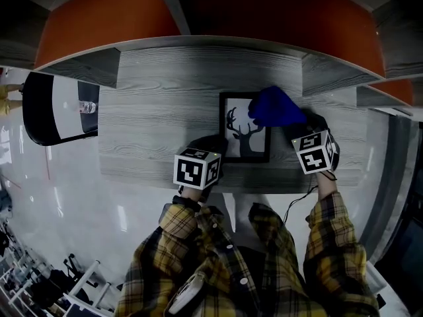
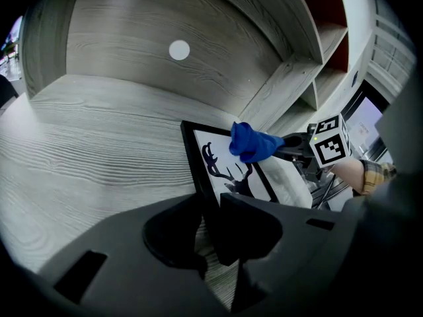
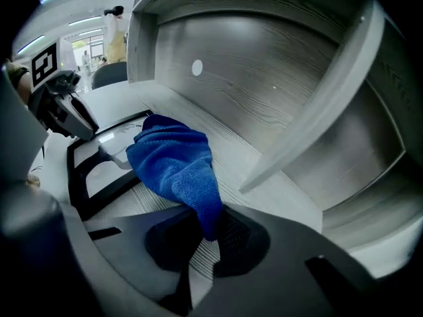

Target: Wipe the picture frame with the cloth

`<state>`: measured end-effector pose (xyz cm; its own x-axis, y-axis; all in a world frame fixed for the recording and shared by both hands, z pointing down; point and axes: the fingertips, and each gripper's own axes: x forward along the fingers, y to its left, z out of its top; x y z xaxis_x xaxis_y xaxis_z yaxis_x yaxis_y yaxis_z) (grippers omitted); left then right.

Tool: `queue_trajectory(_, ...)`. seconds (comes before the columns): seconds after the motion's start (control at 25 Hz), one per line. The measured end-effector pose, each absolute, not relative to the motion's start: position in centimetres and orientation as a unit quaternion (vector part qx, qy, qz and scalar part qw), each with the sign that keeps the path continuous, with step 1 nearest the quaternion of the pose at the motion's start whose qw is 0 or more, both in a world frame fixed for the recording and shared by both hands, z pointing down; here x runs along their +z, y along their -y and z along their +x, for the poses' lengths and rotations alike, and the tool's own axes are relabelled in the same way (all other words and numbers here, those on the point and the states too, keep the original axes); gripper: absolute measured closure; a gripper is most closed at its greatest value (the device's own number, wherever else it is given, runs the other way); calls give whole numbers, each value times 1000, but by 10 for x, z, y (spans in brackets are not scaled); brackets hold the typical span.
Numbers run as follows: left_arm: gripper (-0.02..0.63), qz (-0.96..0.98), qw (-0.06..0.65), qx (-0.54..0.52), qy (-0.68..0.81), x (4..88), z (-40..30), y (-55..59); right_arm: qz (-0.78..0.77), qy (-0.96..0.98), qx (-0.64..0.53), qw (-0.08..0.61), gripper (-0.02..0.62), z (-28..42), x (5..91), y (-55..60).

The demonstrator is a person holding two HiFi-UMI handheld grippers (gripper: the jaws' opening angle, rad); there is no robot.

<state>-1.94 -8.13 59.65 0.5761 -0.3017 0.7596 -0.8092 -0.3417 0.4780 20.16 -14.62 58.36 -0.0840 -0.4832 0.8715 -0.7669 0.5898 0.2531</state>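
Likely an office: a grey wood-grain worktop (image 1: 158,117) with built-in shelf compartments (image 2: 317,65), orange upper panels (image 1: 106,25) and a glossy pale floor (image 1: 66,203).

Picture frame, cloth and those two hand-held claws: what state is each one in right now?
picture frame: lying face up on the desk, gripped at its near left corner.
cloth: bunched up, over the frame's far right corner.
left gripper: closed on the frame's edge.
right gripper: closed on the cloth's tail.
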Motion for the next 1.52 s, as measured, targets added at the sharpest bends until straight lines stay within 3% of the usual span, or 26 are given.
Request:
queue_trajectory(0.24,511,768,446,285,361,596,-20,81,467,738,138,467,561,202,536,142)
queue_trajectory(0.52,511,767,448,284,362,598,-20,80,447,796,87,399,561,139,443,141)
queue_trajectory(0.8,511,768,448,279,363,596,-17,79,304,828,117,456,561,30,533,116)
queue_trajectory(1.04,511,770,454,267,360,595,-19,83,267,859,127,417,561,-32,566,119)
queue_trajectory(1.52,515,763,466,260,365,597,-21,80,269,842,105,456,561,11,581,121)
